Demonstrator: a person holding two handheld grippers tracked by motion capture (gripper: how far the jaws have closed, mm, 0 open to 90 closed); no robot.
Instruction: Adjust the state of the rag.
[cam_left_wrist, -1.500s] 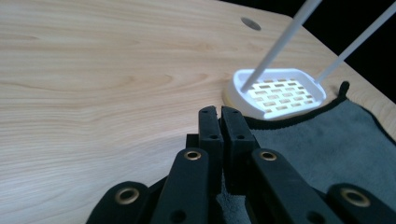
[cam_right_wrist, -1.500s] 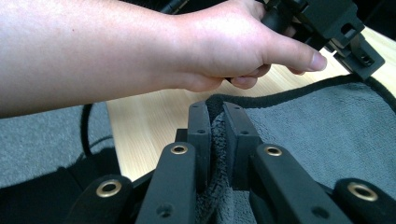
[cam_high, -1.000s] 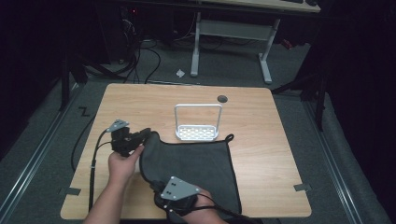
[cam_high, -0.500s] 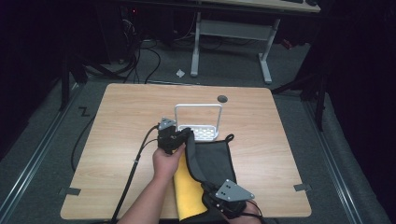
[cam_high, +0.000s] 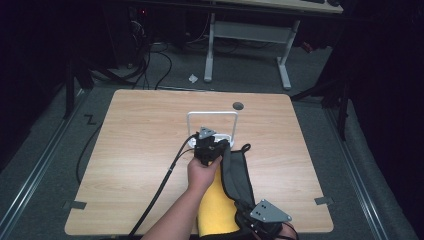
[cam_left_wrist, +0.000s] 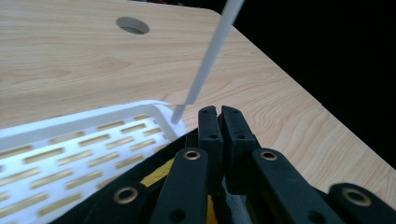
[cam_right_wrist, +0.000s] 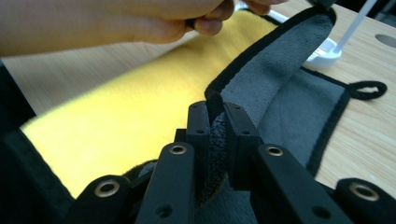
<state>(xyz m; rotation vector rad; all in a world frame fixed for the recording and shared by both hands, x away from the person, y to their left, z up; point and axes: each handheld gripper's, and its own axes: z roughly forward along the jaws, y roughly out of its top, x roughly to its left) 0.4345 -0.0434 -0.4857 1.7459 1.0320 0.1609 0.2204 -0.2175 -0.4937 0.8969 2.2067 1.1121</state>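
Note:
A cloth, grey (cam_high: 239, 175) on one face with black edging and yellow (cam_high: 216, 210) on the other, lies half turned over at the table's front middle. My left gripper (cam_high: 221, 146) is shut on its far edge, right beside the white rack (cam_high: 212, 115). In the left gripper view the jaw tips (cam_left_wrist: 219, 114) meet over the black hem (cam_left_wrist: 140, 184) just off the rack's slotted tray (cam_left_wrist: 70, 144). My right gripper (cam_high: 250, 212) at the front edge is shut on the near edge. Grey pile (cam_right_wrist: 289, 107) is pinched between its jaws (cam_right_wrist: 217, 112), with the yellow face (cam_right_wrist: 116, 130) spread to the left.
The wooden table (cam_high: 140, 130) has a round hole (cam_high: 238, 105) behind the rack. The cloth's hanging loop (cam_right_wrist: 369, 88) lies on the wood to the right. The left gripper's cable (cam_high: 160, 192) trails over the front edge. A desk frame (cam_high: 247, 32) stands on the floor beyond.
My left gripper swept from the table's left to the rack, pulling the cloth's edge over and baring the yellow face. My right gripper slid right along the front edge with its corner.

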